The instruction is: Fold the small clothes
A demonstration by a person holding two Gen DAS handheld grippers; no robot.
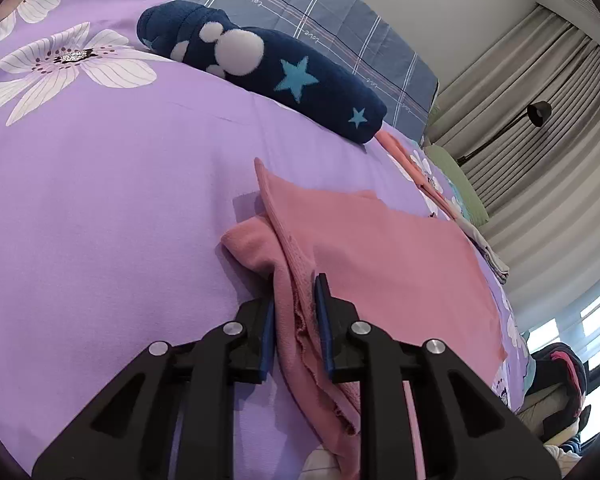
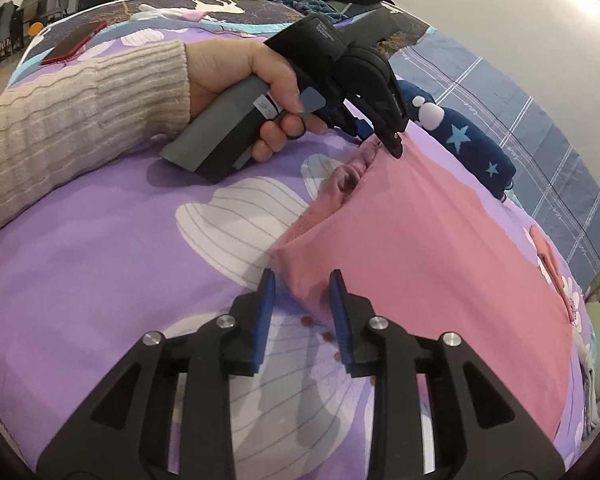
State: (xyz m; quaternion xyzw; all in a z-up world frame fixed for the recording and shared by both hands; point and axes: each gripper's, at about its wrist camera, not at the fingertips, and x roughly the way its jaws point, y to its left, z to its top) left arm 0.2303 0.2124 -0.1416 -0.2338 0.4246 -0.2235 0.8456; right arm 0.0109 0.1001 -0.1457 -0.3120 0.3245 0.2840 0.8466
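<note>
A small pink garment (image 1: 388,264) lies flat on the purple flowered bedspread (image 1: 100,200). My left gripper (image 1: 296,300) is shut on the garment's bunched near edge, with cloth pinched between its blue pads. In the right wrist view the garment (image 2: 440,248) spreads to the right, and the left gripper (image 2: 394,142) grips its far corner, held by a hand in a cream sleeve. My right gripper (image 2: 302,292) has its jaws apart around the garment's near corner, with cloth between the pads but not pinched.
A rolled navy fleece with stars (image 1: 268,68) lies beyond the garment against a blue plaid pillow (image 1: 300,8). Folded clothes (image 1: 488,256) sit at the bed's right edge. A red phone (image 2: 74,42) lies far left. A floor lamp (image 1: 536,114) stands by curtains.
</note>
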